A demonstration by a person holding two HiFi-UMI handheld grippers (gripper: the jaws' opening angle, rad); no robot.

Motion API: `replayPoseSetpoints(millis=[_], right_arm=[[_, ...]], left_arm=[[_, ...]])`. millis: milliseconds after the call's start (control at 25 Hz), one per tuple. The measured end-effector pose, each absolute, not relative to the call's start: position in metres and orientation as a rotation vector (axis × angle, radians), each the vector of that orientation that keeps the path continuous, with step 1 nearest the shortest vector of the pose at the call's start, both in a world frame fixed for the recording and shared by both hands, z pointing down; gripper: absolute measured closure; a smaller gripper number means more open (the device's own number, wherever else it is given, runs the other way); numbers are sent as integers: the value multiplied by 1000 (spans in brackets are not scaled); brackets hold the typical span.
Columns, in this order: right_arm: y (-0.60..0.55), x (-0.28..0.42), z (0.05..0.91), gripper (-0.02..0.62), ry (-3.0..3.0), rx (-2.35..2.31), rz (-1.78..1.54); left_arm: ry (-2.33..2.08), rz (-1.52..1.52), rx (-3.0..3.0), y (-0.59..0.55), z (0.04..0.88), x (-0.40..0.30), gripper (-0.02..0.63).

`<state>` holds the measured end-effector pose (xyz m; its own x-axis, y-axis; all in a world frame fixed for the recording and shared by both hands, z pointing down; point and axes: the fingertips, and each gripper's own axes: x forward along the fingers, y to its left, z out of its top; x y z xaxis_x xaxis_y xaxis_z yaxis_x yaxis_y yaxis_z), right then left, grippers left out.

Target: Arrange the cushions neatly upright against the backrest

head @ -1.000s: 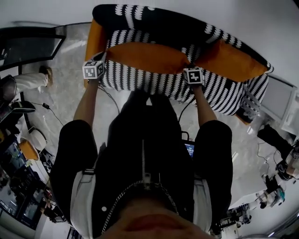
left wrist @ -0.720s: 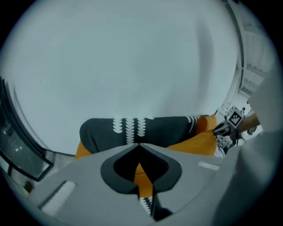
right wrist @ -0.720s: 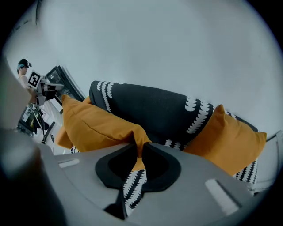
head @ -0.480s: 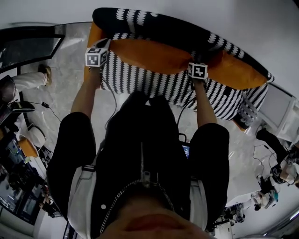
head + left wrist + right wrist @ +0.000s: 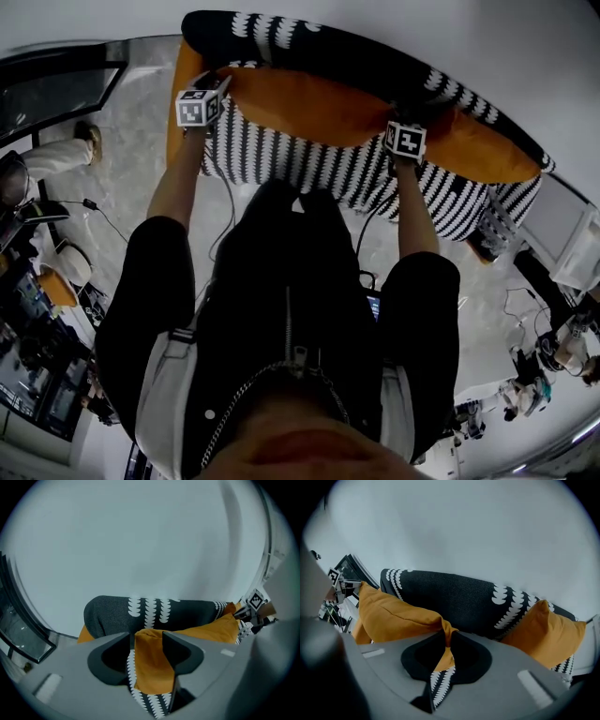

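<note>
Head view: the orange cushion [image 5: 300,103] is seen lying left to right along the backrest [image 5: 309,42] at upper centre, with the left gripper [image 5: 221,82] and the right gripper [image 5: 398,120] at its ends; left gripper view: its corner is framed by opening jaws; right gripper view: the other corner is pinched tight.

The cushions [image 5: 300,103] are plain orange — the sofa [image 5: 356,58] black, patterned with rows of white scalloped marks.

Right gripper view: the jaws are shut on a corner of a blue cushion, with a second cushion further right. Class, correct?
No. The right gripper view shows the right gripper shut on a corner of an orange cushion, not blue; the second cushion does lie further right.
</note>
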<state>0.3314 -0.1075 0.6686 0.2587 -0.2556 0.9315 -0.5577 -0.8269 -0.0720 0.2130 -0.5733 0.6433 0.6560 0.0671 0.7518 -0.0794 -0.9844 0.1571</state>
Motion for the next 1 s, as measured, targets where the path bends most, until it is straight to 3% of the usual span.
replayPoseSetpoints(millis=[160,240,360,840,1000], right_arm=[[-104,325,671,558,-761,2253,1607],[-105,325,672,558,-765,2254,1609],[-107,329,671,558,-753,2269,1610],[-112,370,662,557,-718,2325,1599],[-106,377,666,516,-635,2371,1641]], left_arm=[[-11,1235,2654,-575,652,223,393],[15,1255,2630,-572,657,226,517],[40,1281,2636,-568,658,229,557],[68,1233,2705,-575,643,265,561],[48,1273,2706,-573,647,273,515]])
